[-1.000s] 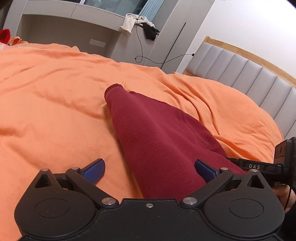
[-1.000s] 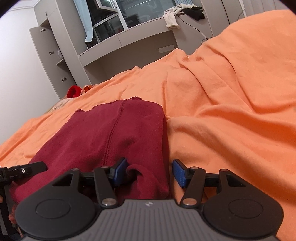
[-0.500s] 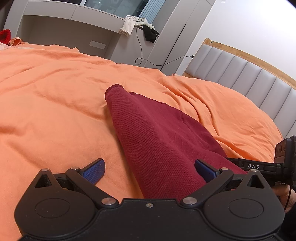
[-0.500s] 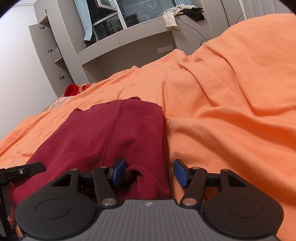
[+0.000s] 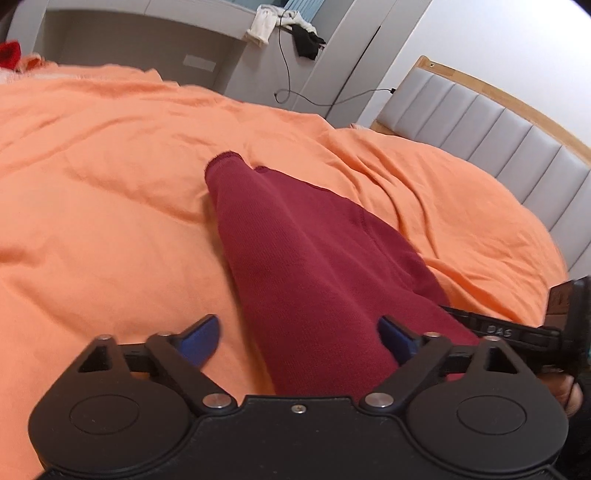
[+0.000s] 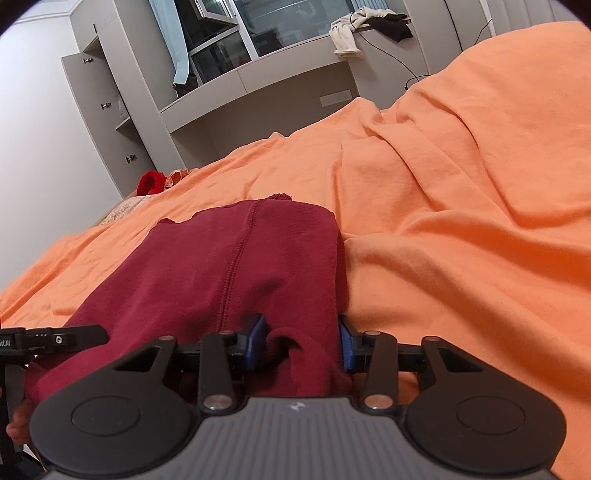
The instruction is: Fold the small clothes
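A dark red knit garment [image 5: 314, 266] lies folded lengthwise on the orange bedcover [image 5: 92, 184]. My left gripper [image 5: 299, 339] straddles its near left edge and its jaws are closing. The right blue pad rests against the cloth and the left pad stands apart on the cover. In the right wrist view the garment [image 6: 229, 266] has its near right corner bunched between the pads of my right gripper [image 6: 300, 346]. Those jaws are closing and both pads touch the cloth. Each gripper shows at the edge of the other's view.
A grey padded headboard [image 5: 498, 122] rises at the right of the bed. Grey cabinets [image 6: 110, 110] and a ledge with draped clothes [image 6: 347, 33] stand beyond the far edge. A small bright red item [image 6: 149, 182] lies at the bed's far corner.
The right jaws have narrowed onto the bunched corner of the garment. The left jaws have come in a little. Both hands have stayed about where they were.
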Demonstrator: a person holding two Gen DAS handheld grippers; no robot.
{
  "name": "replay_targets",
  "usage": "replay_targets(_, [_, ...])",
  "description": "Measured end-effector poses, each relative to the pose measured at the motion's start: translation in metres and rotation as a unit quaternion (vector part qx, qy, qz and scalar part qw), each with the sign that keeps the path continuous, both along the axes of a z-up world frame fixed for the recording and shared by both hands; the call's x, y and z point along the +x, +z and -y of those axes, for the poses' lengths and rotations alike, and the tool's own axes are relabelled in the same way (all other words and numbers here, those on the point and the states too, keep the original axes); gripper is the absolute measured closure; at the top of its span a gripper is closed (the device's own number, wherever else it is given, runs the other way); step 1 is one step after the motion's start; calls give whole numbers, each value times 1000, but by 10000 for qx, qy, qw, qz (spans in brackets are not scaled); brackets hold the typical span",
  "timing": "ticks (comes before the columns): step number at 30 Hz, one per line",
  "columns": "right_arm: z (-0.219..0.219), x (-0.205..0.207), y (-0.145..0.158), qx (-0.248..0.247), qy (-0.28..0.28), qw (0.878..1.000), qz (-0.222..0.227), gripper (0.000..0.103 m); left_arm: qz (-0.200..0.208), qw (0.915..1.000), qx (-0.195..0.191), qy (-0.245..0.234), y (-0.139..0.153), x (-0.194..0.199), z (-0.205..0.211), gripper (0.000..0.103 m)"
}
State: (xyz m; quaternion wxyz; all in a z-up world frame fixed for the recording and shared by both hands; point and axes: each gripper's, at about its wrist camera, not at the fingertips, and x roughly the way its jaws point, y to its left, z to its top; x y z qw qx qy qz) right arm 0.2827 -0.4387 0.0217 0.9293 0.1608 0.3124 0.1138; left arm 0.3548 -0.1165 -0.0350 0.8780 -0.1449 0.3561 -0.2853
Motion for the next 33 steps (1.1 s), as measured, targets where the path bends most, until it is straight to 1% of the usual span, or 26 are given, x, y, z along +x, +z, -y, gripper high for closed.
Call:
replay_targets(1, [0, 0, 0, 63, -30, 10000, -22, 62, -65, 9999, -94, -48, 0, 1, 0, 26])
replay_targets(2, [0, 0, 0, 145, -73, 9999, -50, 63, -123, 9997, -195, -90, -1, 2, 0, 34])
replay_targets(3, [0, 0, 0, 227, -124, 9996, -72, 65, -161, 9995, -244, -86, -1, 3, 1, 38])
replay_targets(4, [0, 0, 0, 312, -177, 9993, -80, 67, -166, 9995, -244, -76, -1, 2, 2, 41])
replay_targets(5, [-2, 0, 1, 333, -205, 9992, -64, 70, -156, 9995, -244, -82, 0, 2, 4, 48])
replay_targets(6, [-5, -1, 3, 273, -222, 9994, -26, 74, -118, 9996, -250, -55, 1, 1, 5, 54])
replay_targets(9, [-18, -4, 11, -120, -278, 9992, 252, 78, 60, 9999, -149, 35, 10, -4, 10, 64])
replay_targets(12, [-36, -7, 20, -563, -254, 9957, 696, 80, 325, 9994, 73, 85, 23, -9, 13, 67])
replay_targets(14, [-51, -9, 26, -840, -144, 9914, 994, 80, 584, 9980, 221, 99, 32, -13, 13, 68])
replay_targets(18, [-82, -3, 33, -1169, 86, 9825, 1445, 81, 1208, 9903, 661, 197, 48, -23, 10, 68])
replay_targets(20, [-101, 3, 37, -1258, 214, 9778, 1663, 81, 1465, 9850, 848, 337, 55, -26, 3, 69])
replay_targets(22, [-121, 11, 40, -1397, 360, 9719, 1860, 81, 1815, 9763, 1066, 500, 60, -29, -7, 69])
replay_targets(24, [-141, 21, 43, -1511, 494, 9643, 2118, 81, 2147, 9658, 1275, 695, 64, -32, -18, 69])
replay_targets(26, [-159, 33, 43, -1636, 624, 9587, 2240, 81, 2348, 9577, 1418, 865, 66, -32, -30, 69])
replay_targets(28, [-173, 46, 38, -1762, 761, 9564, 2203, 81, 2368, 9540, 1500, 1063, 66, -28, -44, 68])
replay_targets(29, [-179, 51, 34, -1849, 841, 9562, 2106, 81, 2273, 9554, 1483, 1162, 65, -24, -52, 68])
replay_targets(31, [-186, 58, 24, -2005, 906, 9575, 1866, 81, 1910, 9632, 1371, 1304, 59, -15, -66, 68])
replay_targets(33, [-184, 61, 17, -1929, 893, 9624, 1694, 78, 1481, 9704, 1304, 1390, 51, -6, -75, 67])
